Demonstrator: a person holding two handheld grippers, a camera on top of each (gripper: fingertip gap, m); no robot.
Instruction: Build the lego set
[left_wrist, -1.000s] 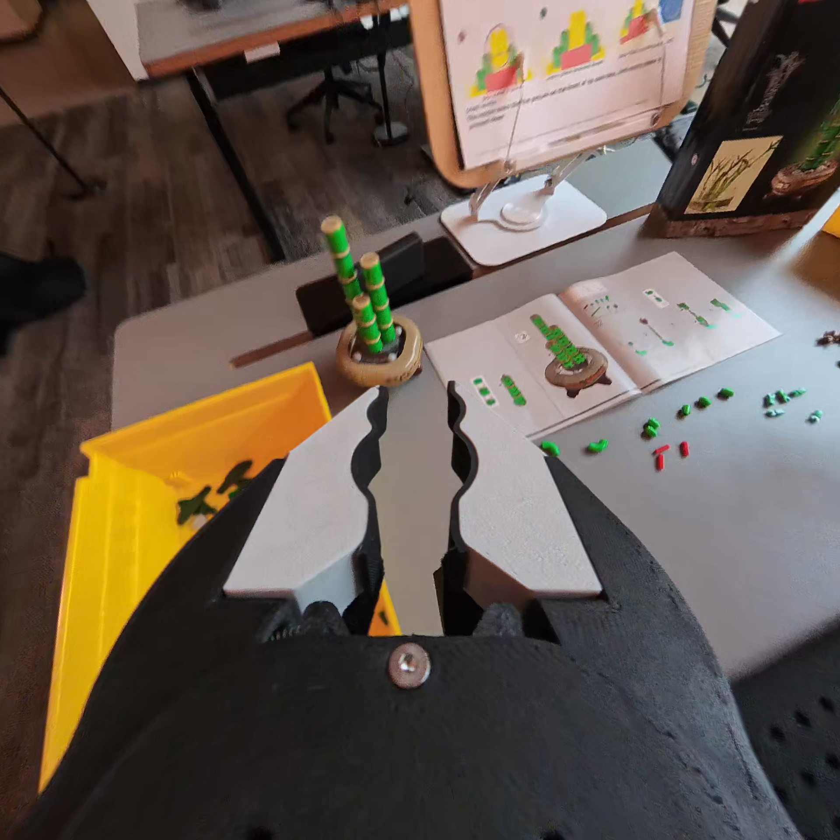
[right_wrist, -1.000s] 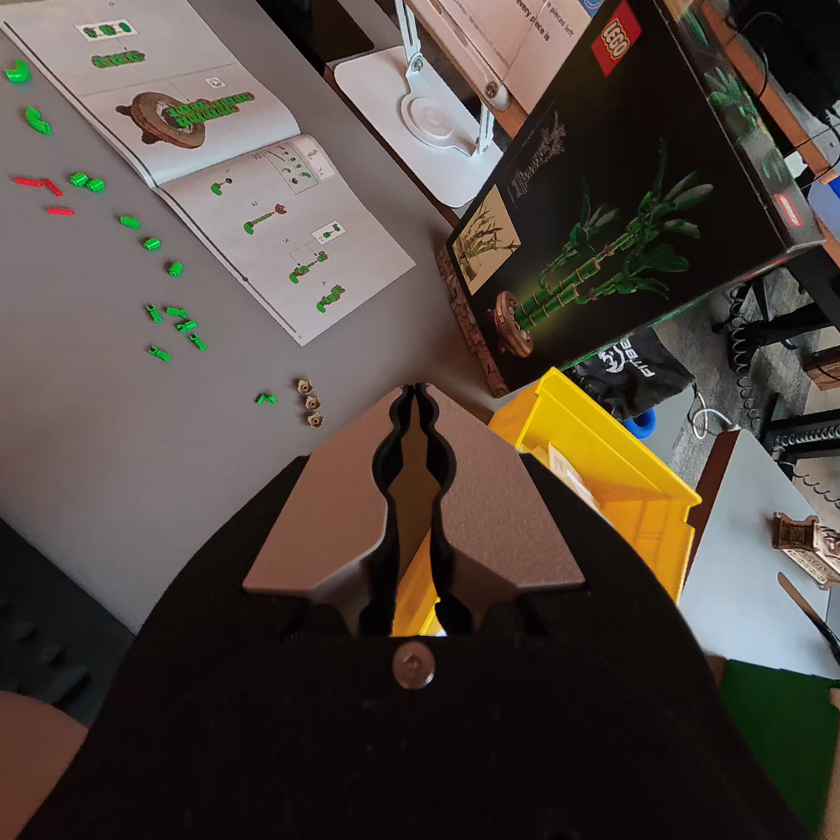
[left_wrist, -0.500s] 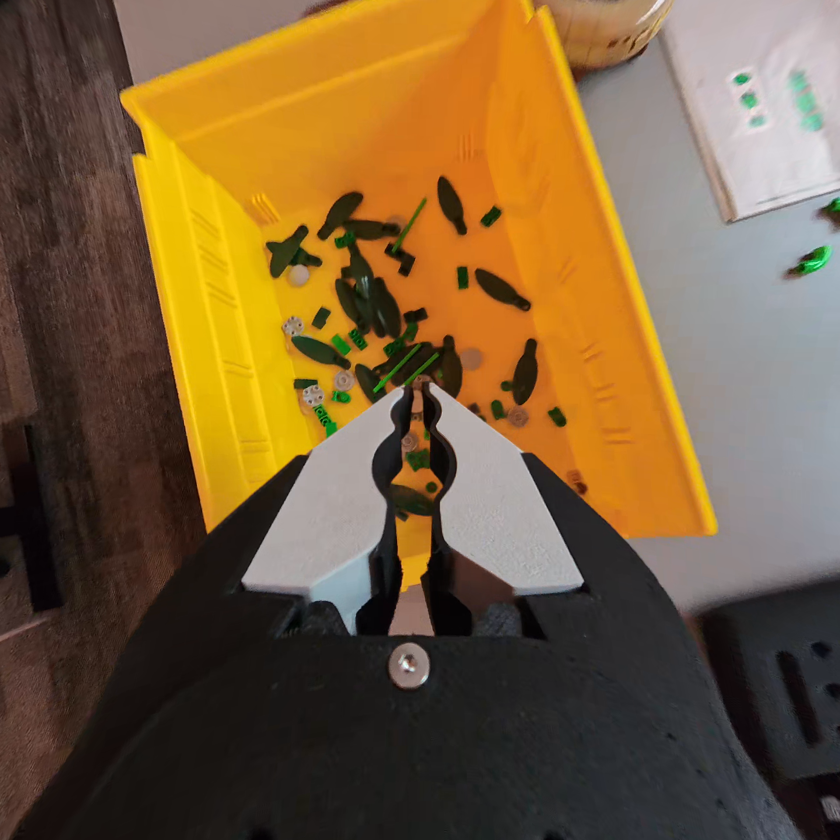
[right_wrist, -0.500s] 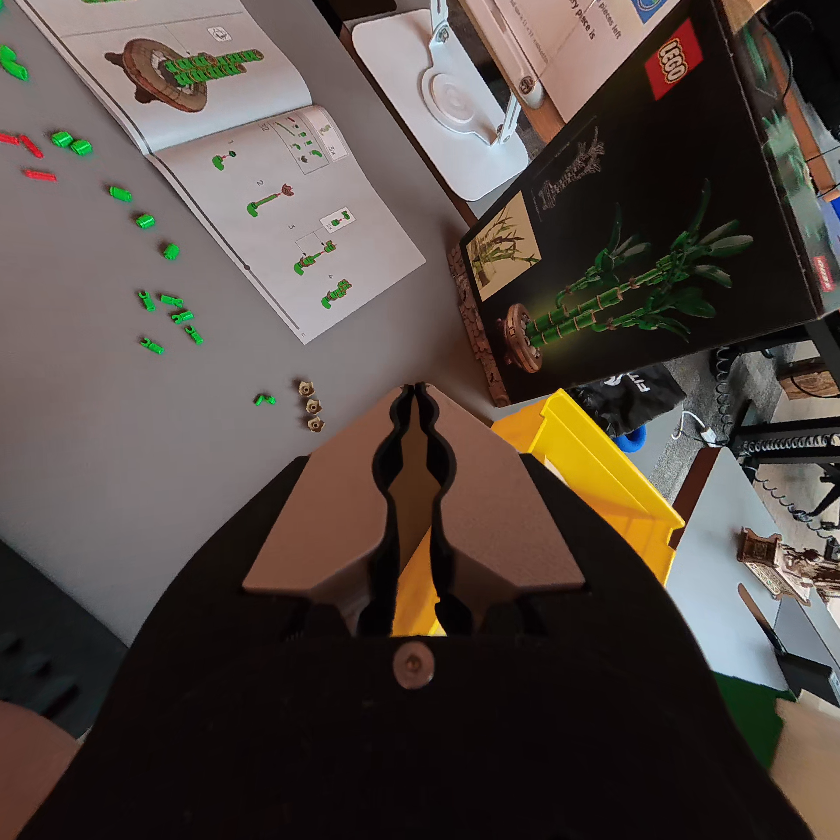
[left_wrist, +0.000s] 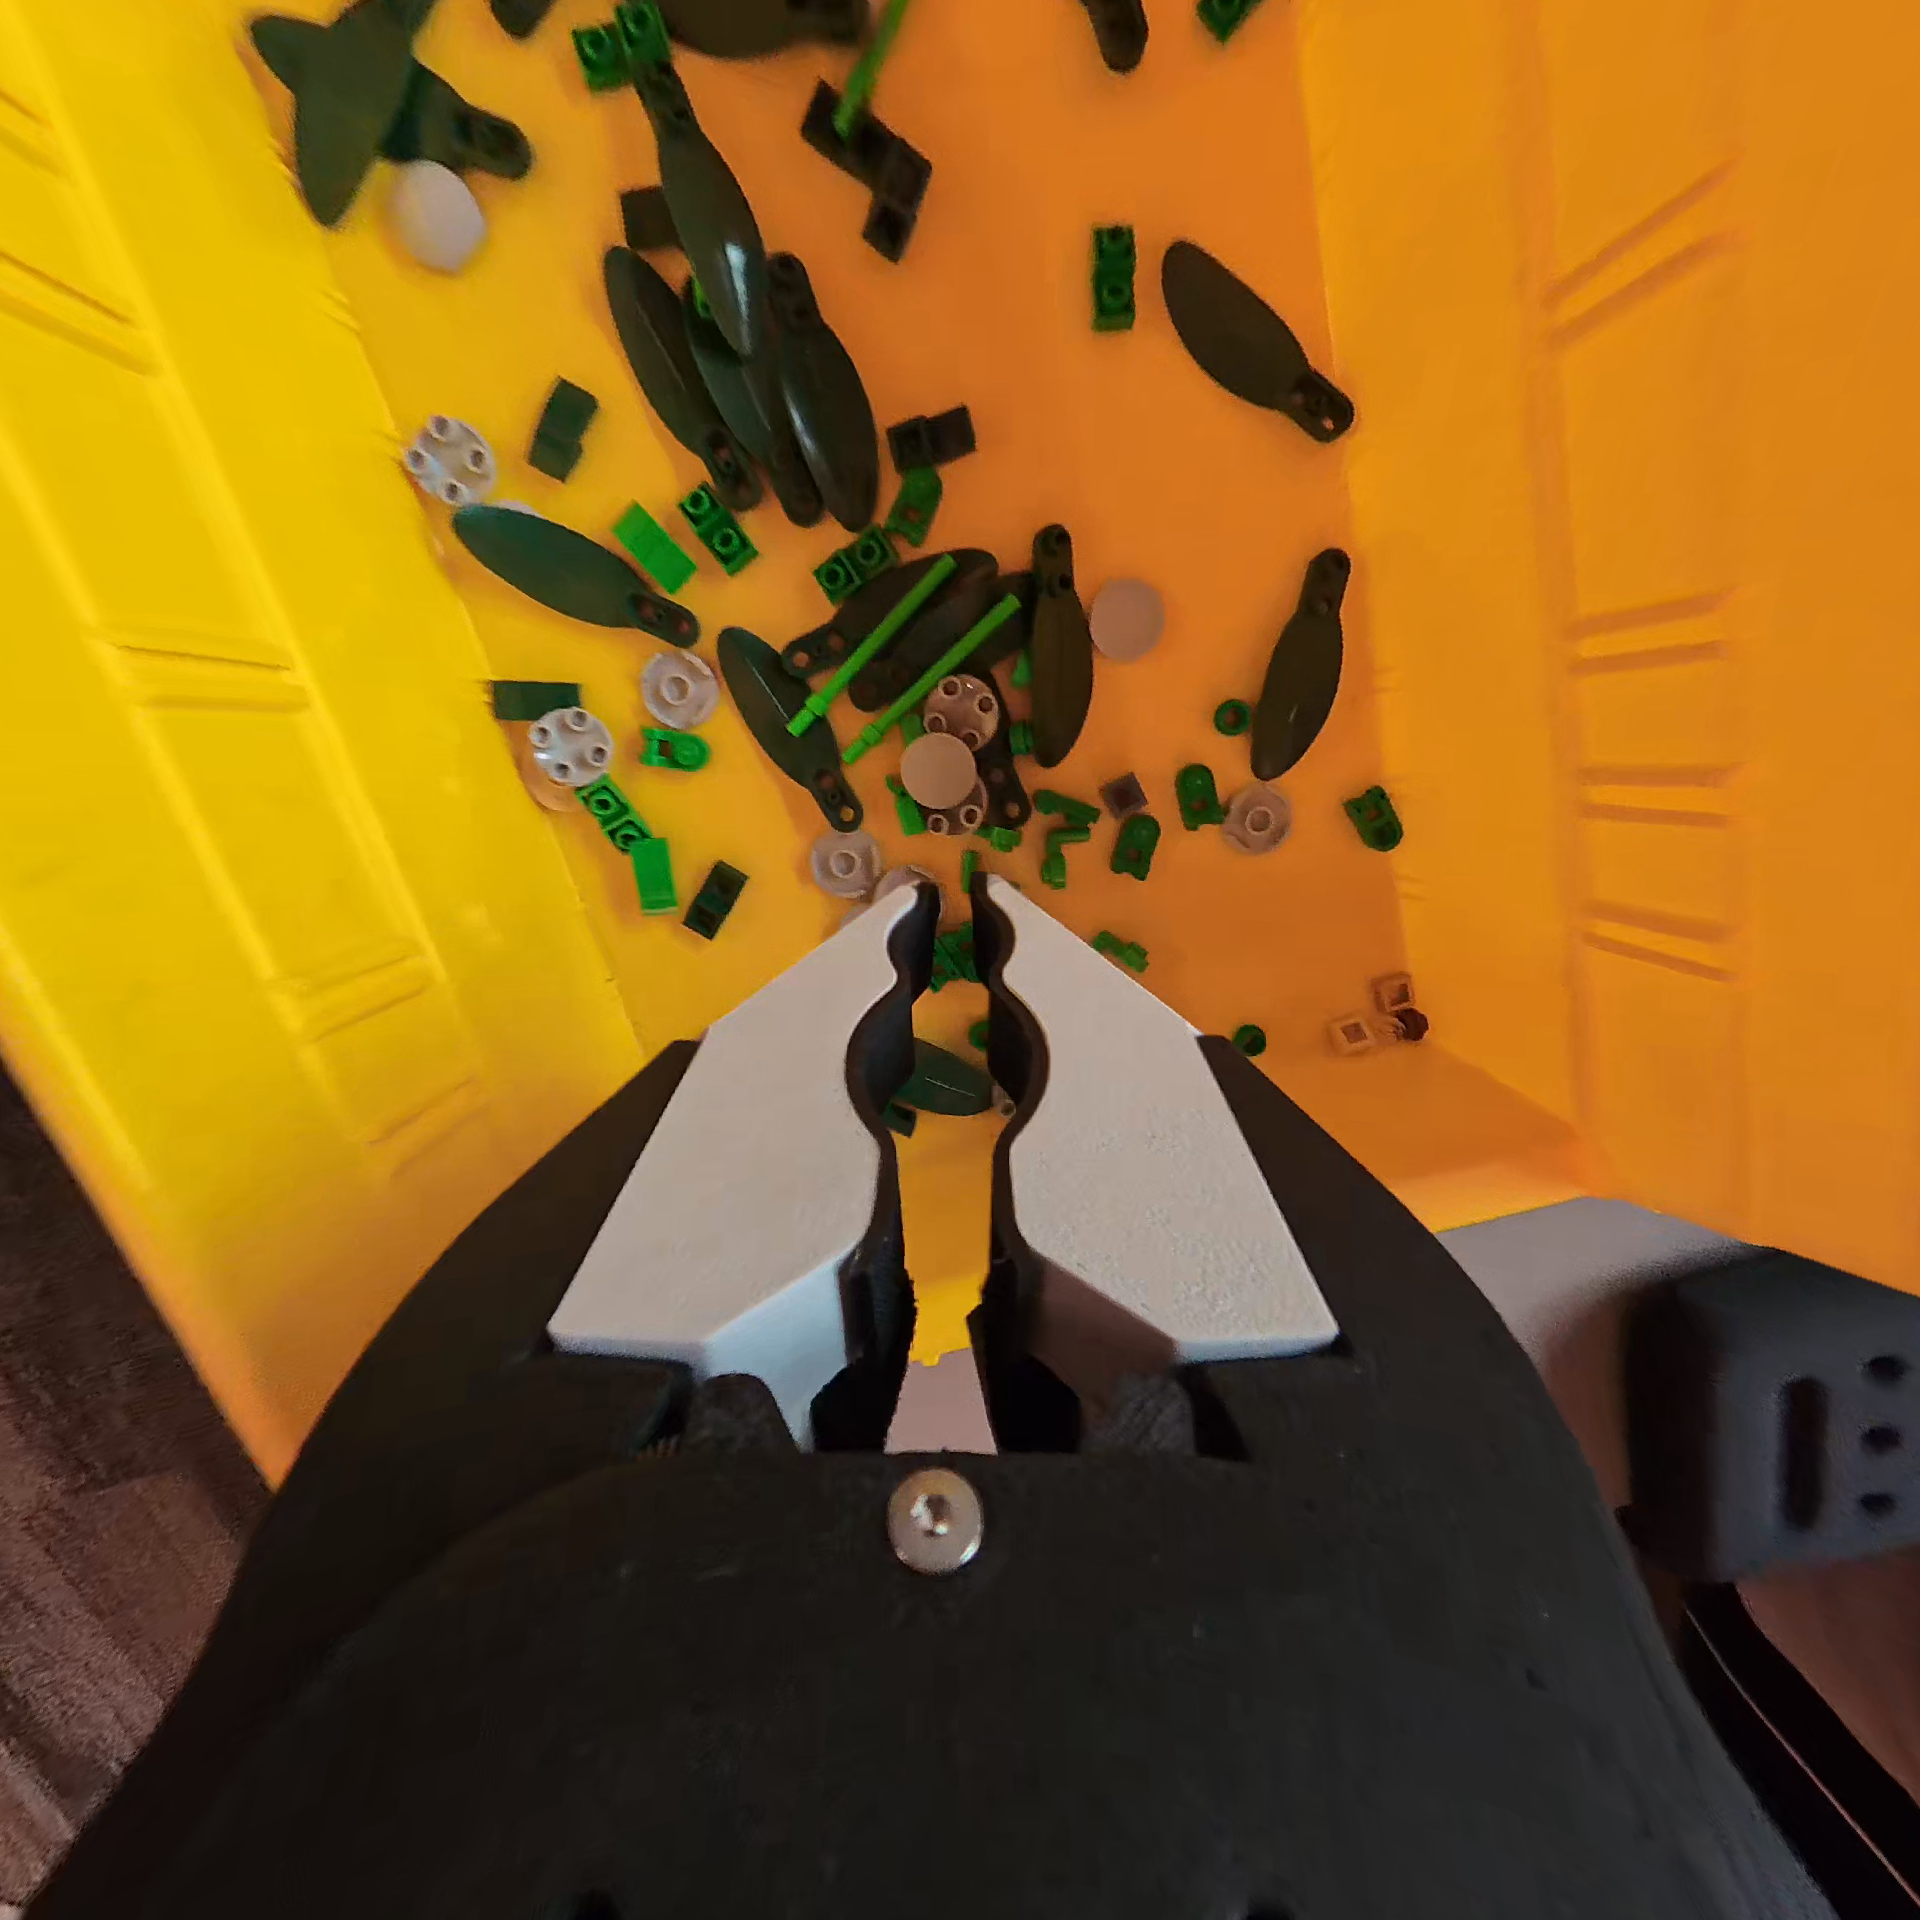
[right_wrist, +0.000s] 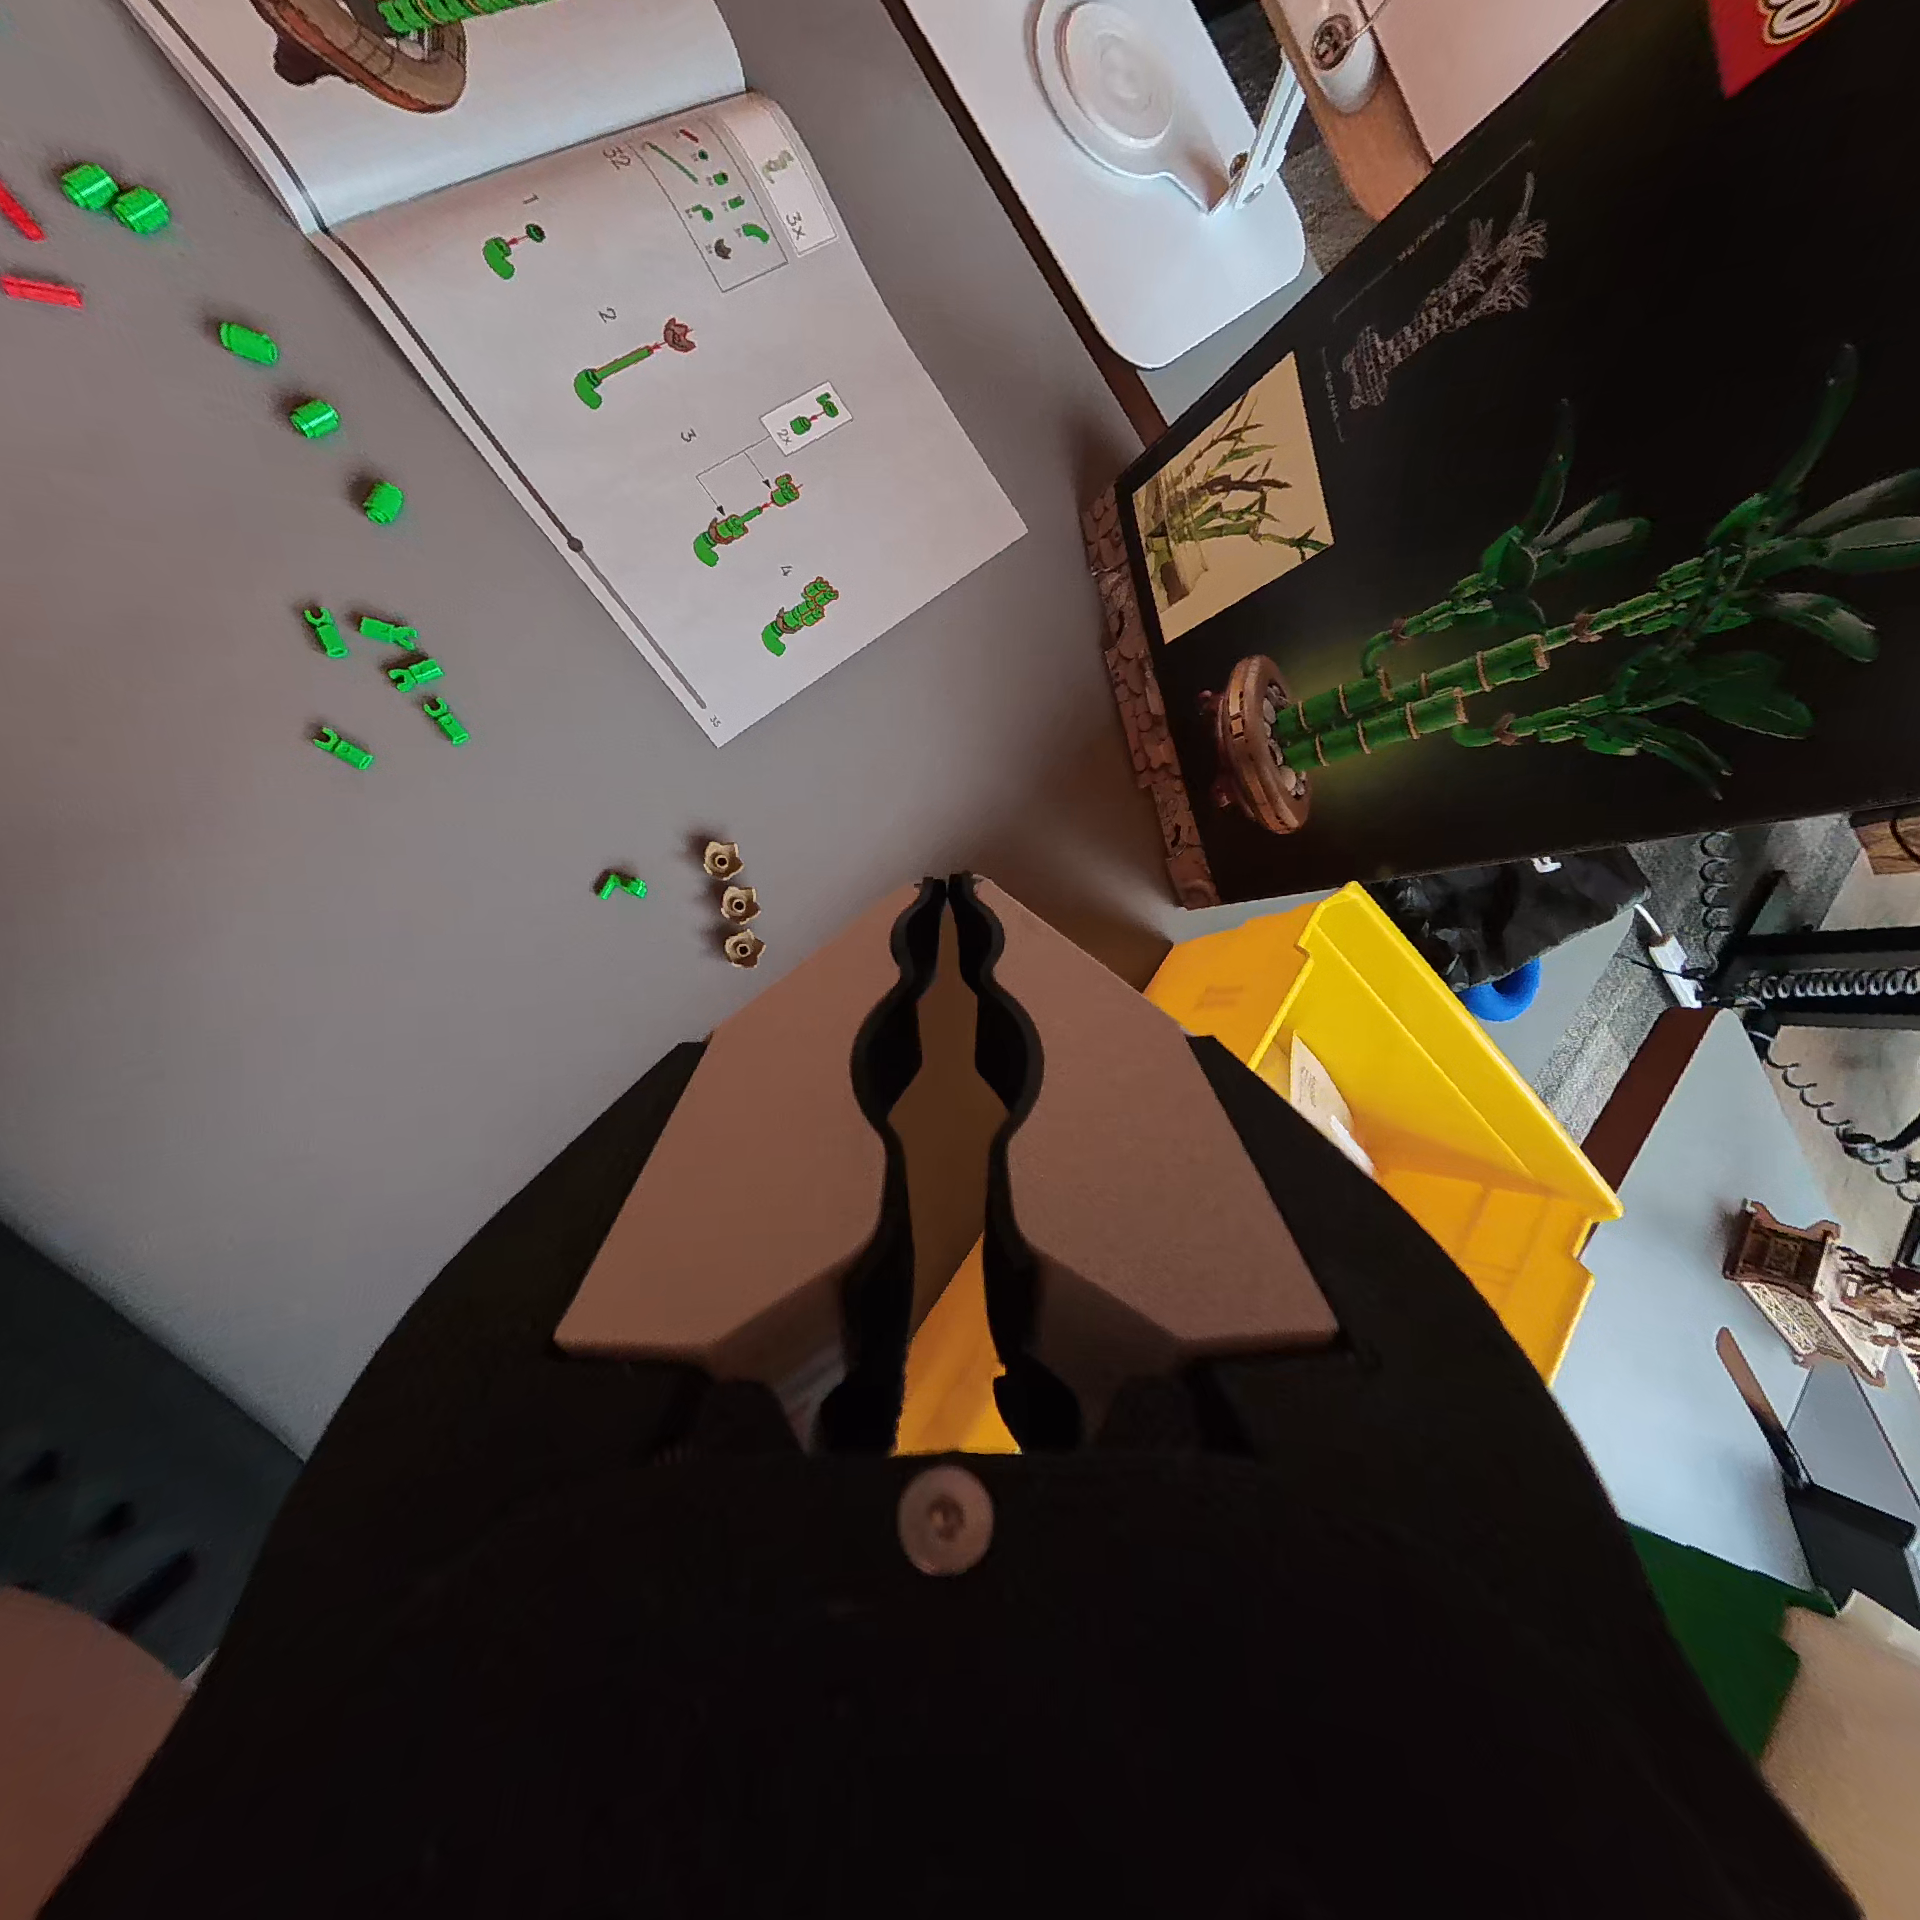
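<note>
My left gripper (left_wrist: 956, 891) reaches down into a yellow bin (left_wrist: 260, 727). Its jaws are almost together with only a thin slit, and nothing shows between them. Its tips hang just short of a heap of loose pieces: dark green leaves (left_wrist: 800, 416), grey round plates (left_wrist: 569, 744), thin light green rods (left_wrist: 914, 655) and small green bits (left_wrist: 1132, 844). My right gripper (right_wrist: 950, 883) is shut and empty above the grey table (right_wrist: 312, 987). Three tan pieces (right_wrist: 738, 904) and a bent green piece (right_wrist: 621, 885) lie just left of its tips.
An open instruction booklet (right_wrist: 623, 364) lies at the back, with green clips (right_wrist: 384, 665), green cylinders (right_wrist: 249, 343) and red pins (right_wrist: 42, 291) to its left. A dark set box (right_wrist: 1558, 520) stands at the right, a second yellow bin (right_wrist: 1455, 1122) below it, and a white stand base (right_wrist: 1143, 156) behind. About 70 cm separates my left fingertips from my right. The bent green piece (right_wrist: 621, 885) sits 15 cm or so from the ends of my right fingers.
My left gripper swung from facing the bamboo model on the table to over the yellow bin, closed its jaws, then dropped deep into the bin. My right gripper drifted slightly nearer the booklet, still shut.
</note>
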